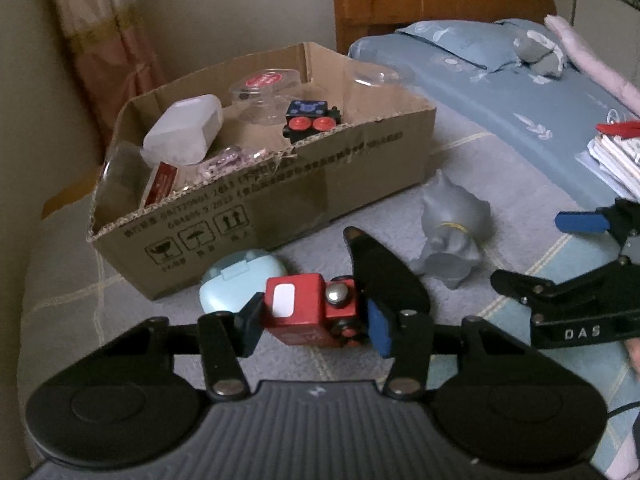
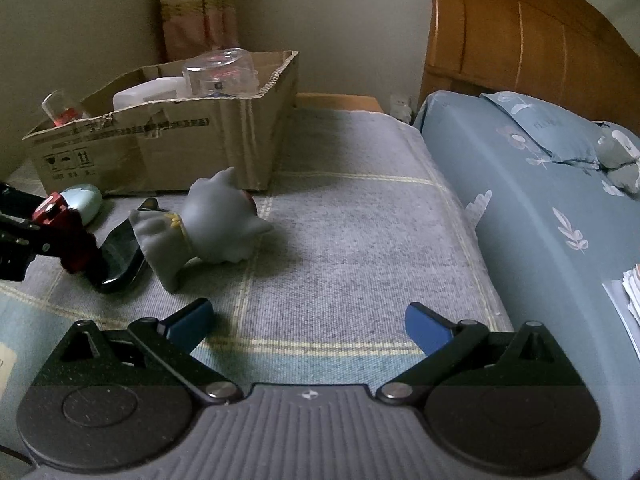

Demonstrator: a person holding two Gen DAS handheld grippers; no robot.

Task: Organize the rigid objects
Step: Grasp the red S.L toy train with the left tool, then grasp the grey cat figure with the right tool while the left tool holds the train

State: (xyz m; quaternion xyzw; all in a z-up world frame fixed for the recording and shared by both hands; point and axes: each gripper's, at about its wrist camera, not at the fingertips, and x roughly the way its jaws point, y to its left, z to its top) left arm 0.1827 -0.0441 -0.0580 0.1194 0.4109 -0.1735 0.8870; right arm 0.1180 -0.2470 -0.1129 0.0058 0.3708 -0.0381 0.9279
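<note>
My left gripper is shut on a red toy train engine, held just above the grey bedspread; it also shows in the right wrist view. A black shoehorn-like piece lies right behind it. A grey animal figurine lies on its side to the right, also in the right wrist view. A light blue case sits by the open cardboard box, which holds plastic containers and a black toy wagon. My right gripper is open and empty, near the figurine.
A blue quilt and pillow lie to the right, under a wooden headboard. A stack of papers rests on the quilt. A curtain hangs behind the box.
</note>
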